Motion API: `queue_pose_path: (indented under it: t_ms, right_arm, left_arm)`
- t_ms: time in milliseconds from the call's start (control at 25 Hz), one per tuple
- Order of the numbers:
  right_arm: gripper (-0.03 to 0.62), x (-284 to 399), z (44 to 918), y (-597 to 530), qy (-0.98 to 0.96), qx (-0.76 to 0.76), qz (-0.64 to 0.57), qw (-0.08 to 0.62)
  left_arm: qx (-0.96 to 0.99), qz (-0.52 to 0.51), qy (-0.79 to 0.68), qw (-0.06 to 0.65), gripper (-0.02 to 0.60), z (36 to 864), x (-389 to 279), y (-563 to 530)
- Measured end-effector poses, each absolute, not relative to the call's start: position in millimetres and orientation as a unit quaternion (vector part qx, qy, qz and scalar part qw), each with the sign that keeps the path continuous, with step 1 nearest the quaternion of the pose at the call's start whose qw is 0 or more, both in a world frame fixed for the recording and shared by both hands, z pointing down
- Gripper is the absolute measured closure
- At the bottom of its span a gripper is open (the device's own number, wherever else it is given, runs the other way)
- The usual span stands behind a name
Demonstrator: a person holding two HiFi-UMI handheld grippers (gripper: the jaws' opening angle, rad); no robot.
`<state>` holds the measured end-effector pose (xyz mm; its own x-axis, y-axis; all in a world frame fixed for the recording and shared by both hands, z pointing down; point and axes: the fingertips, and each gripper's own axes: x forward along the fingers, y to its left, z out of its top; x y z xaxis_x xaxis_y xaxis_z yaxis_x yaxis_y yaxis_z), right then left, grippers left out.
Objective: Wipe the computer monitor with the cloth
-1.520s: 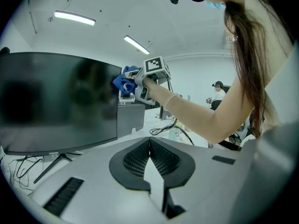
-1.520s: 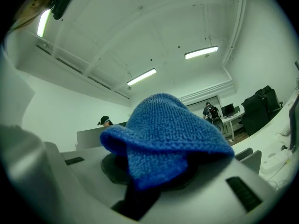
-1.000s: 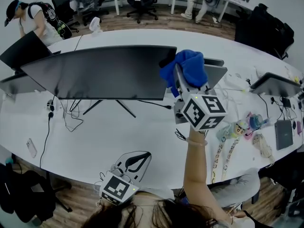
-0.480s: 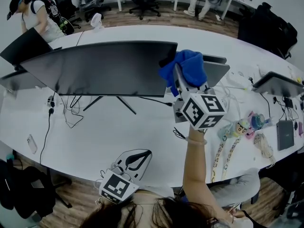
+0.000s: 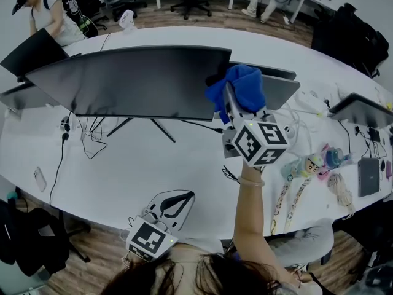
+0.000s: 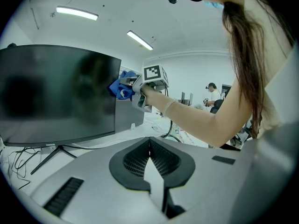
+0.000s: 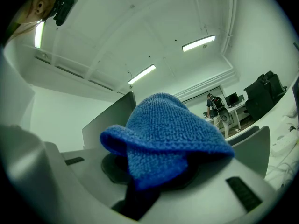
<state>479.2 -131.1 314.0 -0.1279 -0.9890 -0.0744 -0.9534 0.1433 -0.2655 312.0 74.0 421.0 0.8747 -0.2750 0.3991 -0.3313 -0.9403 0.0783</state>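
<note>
The white surface (image 5: 184, 165) is carrying the big dark monitor (image 5: 135, 82), which is standing on a thin-legged stand (image 5: 140, 128) w/ its screen facing me and cables (image 5: 92, 141) trailing underneath. My right gripper (image 5: 232, 100) is up at the monitor's right edge, its jaws clamping the blue cloth (image 5: 242, 85). The cloth is bunching over the tips and hiding them. I can't tell whether it's touching the screen yet. My left gripper (image 5: 174, 206) is sitting low near my body, jaws together w/ nothing btwn them.

Risks, as I'm judging them:
- I'm starting right at the edge, so the cloth may snag the bezel or slip off the side instead of sweeping the glass.
- The stand looks light, so pressing too hard could rock or tip the monitor, esp. w/ my left gripper not bracing it.
- If the bunched cloth shifts, a bare jaw tip could scrape the screen.

My right arm (image 5: 249, 208) is stretching fwd across the surface, nearly straight, w/ the gripper pointing away from me.
</note>
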Motion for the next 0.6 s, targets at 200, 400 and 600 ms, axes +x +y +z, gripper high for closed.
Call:
queue_pose_path:
  t_ms: [200, 400, 600]
  right_arm:
    - [0.497, 479, 319, -132, 0.747, -0.649, -0.081, 0.118]
    - [0.497, 477, 328, -133, 0.747, -0.649, -0.087, 0.112]
    - [0.497, 477, 334, -134, 0.749, -0.648, -0.089, 0.11]
  left_arm:
    - [0.963, 0.201, -0.165, 0.072, 0.572, 425, 310, 73]
    - [0.962, 0.189, -0.176, 0.09, 0.572, 423, 310, 75]
    - [0.96, 0.198, -0.181, 0.076, 0.572, 427, 308, 75]
